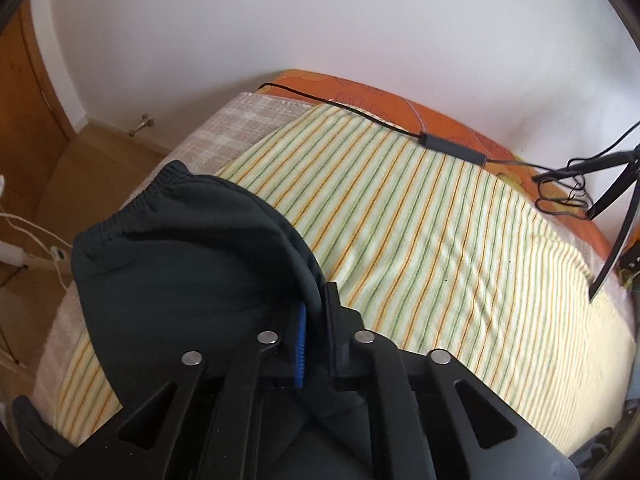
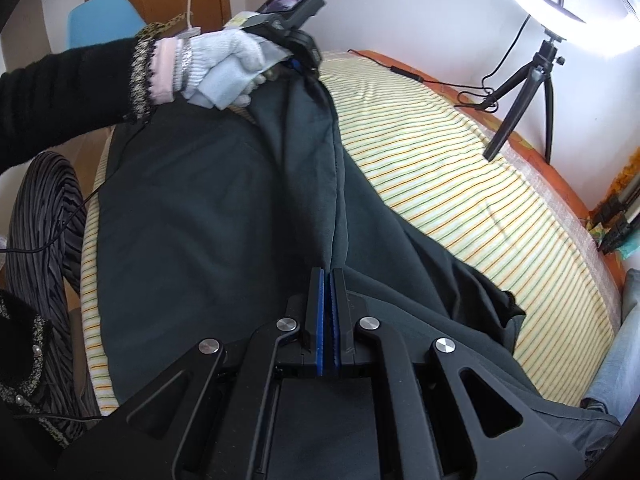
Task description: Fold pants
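Observation:
Dark green-black pants (image 2: 224,200) lie on a bed with a yellow striped sheet (image 2: 460,168). My left gripper (image 1: 316,300) is shut on a fold of the pants (image 1: 180,248) near the elastic waistband (image 1: 132,208), holding it lifted. In the right wrist view the left gripper (image 2: 304,68) sits at the far end of the pants, held by a white-gloved hand (image 2: 224,68). My right gripper (image 2: 330,276) is shut on a raised ridge of the pants fabric that runs between the two grippers.
A ring light (image 2: 568,0) on a small tripod (image 2: 524,92) stands at the bed's far right, its black cable (image 1: 400,124) trailing over the sheet. An orange mattress edge (image 1: 440,112) meets the white wall. A wicker chair (image 2: 44,232) and a blue chair (image 2: 100,16) stand at the left.

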Demonstrator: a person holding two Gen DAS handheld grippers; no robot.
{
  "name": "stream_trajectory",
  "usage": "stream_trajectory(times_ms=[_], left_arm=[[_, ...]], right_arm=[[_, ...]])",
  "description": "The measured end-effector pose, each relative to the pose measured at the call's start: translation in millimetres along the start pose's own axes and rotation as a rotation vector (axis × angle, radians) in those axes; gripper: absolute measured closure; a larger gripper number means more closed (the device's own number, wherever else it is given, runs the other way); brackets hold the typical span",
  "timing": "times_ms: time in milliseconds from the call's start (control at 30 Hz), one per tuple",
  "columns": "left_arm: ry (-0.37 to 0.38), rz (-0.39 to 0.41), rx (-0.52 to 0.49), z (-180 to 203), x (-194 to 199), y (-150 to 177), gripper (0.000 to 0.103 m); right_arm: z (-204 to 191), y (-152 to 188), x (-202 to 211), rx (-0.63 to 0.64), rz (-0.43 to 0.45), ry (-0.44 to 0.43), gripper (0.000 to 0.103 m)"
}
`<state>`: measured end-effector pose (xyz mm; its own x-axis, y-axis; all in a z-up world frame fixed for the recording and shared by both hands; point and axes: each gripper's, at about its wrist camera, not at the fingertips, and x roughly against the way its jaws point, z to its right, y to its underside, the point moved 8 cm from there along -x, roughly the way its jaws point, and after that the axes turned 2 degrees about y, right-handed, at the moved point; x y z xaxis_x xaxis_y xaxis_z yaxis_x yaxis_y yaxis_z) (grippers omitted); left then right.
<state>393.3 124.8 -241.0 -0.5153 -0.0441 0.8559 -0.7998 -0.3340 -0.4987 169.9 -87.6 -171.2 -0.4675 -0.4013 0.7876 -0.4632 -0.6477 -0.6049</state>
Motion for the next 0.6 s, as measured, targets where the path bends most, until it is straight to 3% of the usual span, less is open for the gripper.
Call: stream_trajectory(times_ms=[300,600], left_arm=[[0.071,0.11,0.044,-22,50,-9,0.1],[0.138,0.221,0.057,-54,132,30,0.1]], right_arm=[[20,-14,12,-0.051,0.03,0.109,0.1],[-10,-10,49,0.003,0.046,0.1,0.101]])
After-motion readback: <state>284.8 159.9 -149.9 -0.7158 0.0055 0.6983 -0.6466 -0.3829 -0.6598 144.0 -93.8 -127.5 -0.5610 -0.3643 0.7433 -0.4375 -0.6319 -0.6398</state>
